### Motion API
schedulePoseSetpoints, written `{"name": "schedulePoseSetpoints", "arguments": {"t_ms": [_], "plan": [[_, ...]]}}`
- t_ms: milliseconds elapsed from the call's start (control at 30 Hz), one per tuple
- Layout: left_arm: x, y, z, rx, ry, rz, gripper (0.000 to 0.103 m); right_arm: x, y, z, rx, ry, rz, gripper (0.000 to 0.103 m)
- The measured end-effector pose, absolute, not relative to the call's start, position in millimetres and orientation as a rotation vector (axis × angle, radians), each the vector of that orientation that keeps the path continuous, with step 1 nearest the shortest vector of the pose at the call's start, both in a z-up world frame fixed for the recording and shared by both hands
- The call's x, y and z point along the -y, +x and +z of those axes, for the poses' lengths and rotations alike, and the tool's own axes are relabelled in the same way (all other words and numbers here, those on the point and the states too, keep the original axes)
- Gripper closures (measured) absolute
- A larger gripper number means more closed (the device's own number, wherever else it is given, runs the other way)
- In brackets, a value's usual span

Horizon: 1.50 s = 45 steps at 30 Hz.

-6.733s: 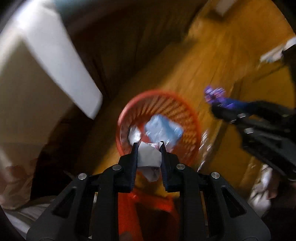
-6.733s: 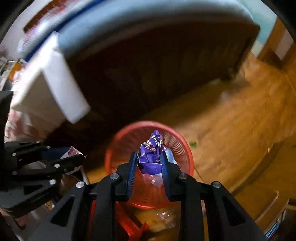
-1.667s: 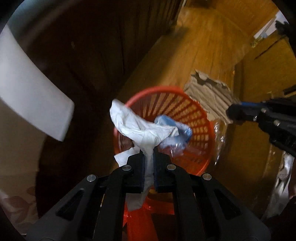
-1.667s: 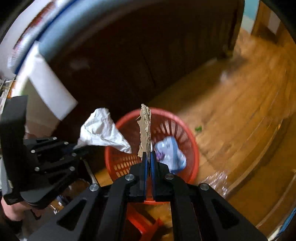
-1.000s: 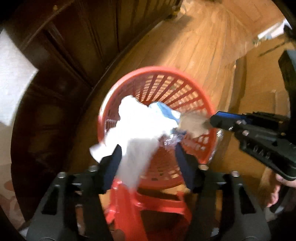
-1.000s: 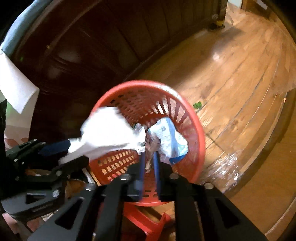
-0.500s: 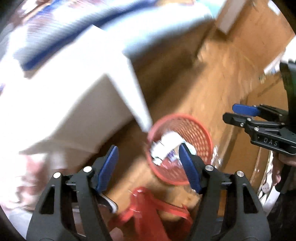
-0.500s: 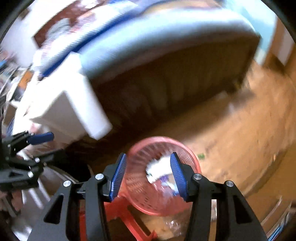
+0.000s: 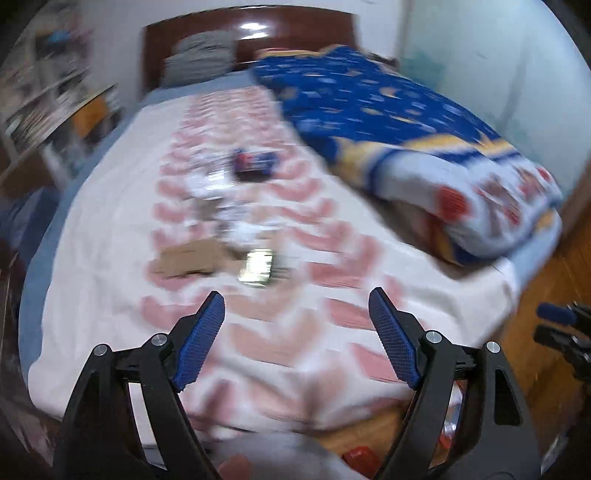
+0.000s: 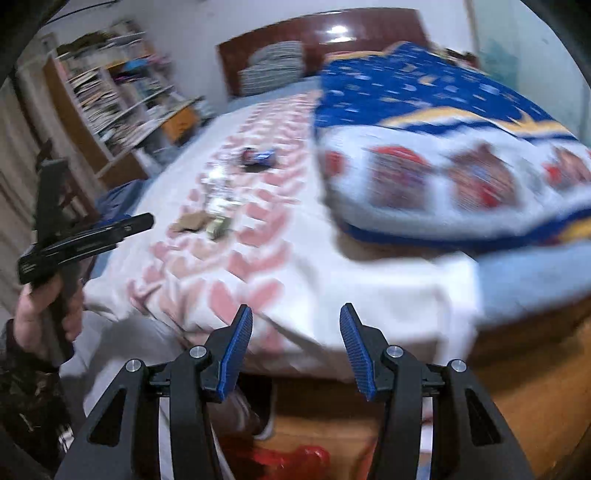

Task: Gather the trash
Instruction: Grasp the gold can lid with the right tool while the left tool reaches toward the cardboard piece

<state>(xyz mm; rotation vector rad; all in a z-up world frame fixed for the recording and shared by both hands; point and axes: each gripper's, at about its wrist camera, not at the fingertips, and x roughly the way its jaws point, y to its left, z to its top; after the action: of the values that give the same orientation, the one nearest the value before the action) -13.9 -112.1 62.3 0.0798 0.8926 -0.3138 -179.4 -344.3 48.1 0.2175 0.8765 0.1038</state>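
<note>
Both my left gripper (image 9: 295, 332) and right gripper (image 10: 295, 343) gape empty; ahead, the cardboard scrap (image 9: 192, 260) looks light and stiff, best pinched by its edge.

The room is bright, with soft, even light. A white shine sits on the dark headboard (image 9: 251, 29). Both pictures are smeared with blur, so the bed sheet (image 9: 295, 332) and blanket (image 10: 461, 177) look fuzzy. The fingers (image 10: 236, 347) up close look sharp. The edges bend round and go black.
</note>
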Motion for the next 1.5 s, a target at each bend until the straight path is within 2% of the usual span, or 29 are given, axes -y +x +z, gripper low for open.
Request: {"name": "schedulePoseSetpoints", "arguments": {"t_ms": [267,667,767,900,1000,1167,1300,1467,1500], "plan": [[14.6,48.3,18.6,-0.916,-0.062,-0.166,0.023,259.1,-62.1,22.1,-0.887,0.230,0.262,0.053],[-23.3,91.3,-28.6,-0.965,-0.100,-0.143,0.023,203.4,74.3,-73.8,-1.017,0.335,0.262,0.064],[-21.7,98.7,-37.0,-0.991,-0.087,-0.155,0.023,204.7,90.7,-92.7,-1.044,0.385,0.260,0.070],[-16.7,105.7,-51.0,-1.042,-0.087,-0.189,0.023,205.1,106.0,-107.4,-1.052,0.449,0.271,0.087],[-12.0,112.5,-62.5,-1.087,-0.124,-0.233,0.023,203.2,113.6,-113.2,-1.055,0.475,0.287,0.096],[-9.8,125.2,-68.8,-1.098,-0.204,-0.278,0.022,205.6,117.1,-110.9,-1.033,0.489,0.298,0.097],[-9.8,135.4,-72.5,-1.107,-0.268,-0.297,0.018,211.1,110.5,-98.5,-1.007,0.475,0.302,0.097],[-2.8,145.0,-73.5,-1.103,-0.300,-0.342,0.019,216.1,101.9,-86.5,-0.987,0.451,0.299,0.097],[-1.3,145.9,-73.6,-1.097,-0.304,-0.347,0.022,216.2,100.6,-85.2,-0.984,0.445,0.300,0.097]]}}
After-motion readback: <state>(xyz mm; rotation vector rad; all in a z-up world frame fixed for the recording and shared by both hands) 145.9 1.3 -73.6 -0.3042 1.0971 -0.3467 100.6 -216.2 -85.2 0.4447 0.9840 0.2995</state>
